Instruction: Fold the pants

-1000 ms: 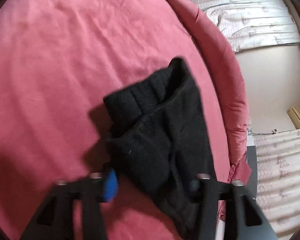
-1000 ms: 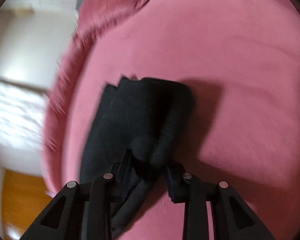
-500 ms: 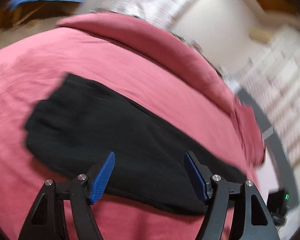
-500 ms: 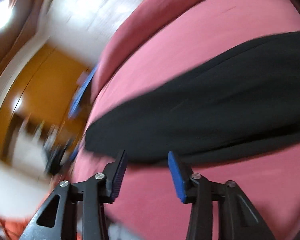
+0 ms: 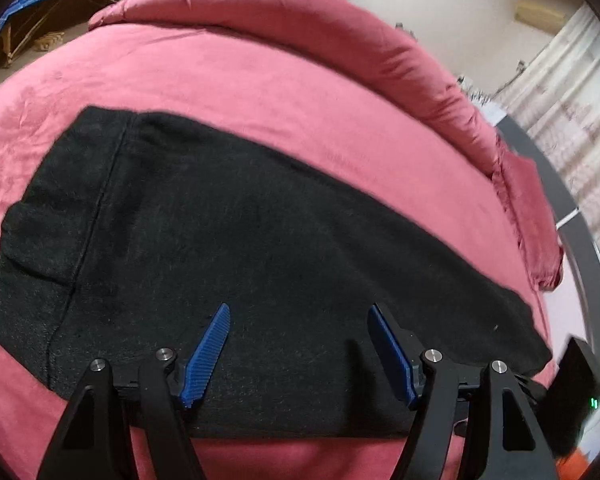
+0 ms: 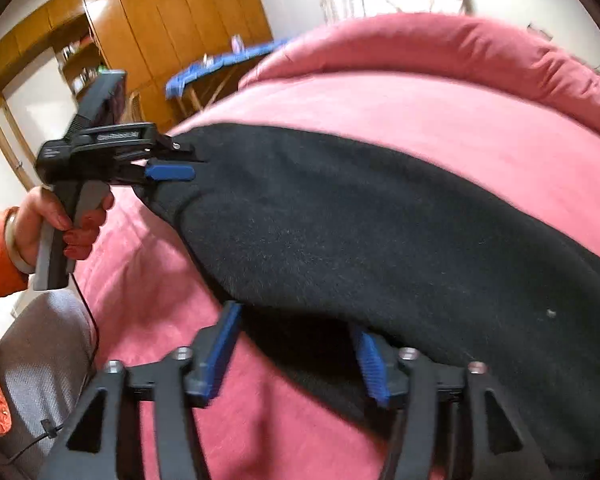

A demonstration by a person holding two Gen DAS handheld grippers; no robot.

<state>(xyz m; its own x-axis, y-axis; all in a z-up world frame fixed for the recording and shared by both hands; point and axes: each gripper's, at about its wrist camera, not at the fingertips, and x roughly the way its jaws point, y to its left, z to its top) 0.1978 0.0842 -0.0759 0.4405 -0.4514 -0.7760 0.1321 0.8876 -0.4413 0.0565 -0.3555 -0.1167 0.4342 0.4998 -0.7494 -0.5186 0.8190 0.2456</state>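
Two hand-held grippers hang over the black pants (image 5: 260,248): the left hand-held gripper (image 5: 300,316) gapes wide and empty above the cloth, and the right hand-held gripper (image 6: 296,320), its jaws just opened, holds nothing at the near edge. Beyond them the pants lie along the bed (image 5: 260,80). A shallow bite risks catching one layer only and skewing the fold.

black pants (image 5: 260,240), pink bedspread (image 5: 260,72); blue pads (image 5: 208,356)
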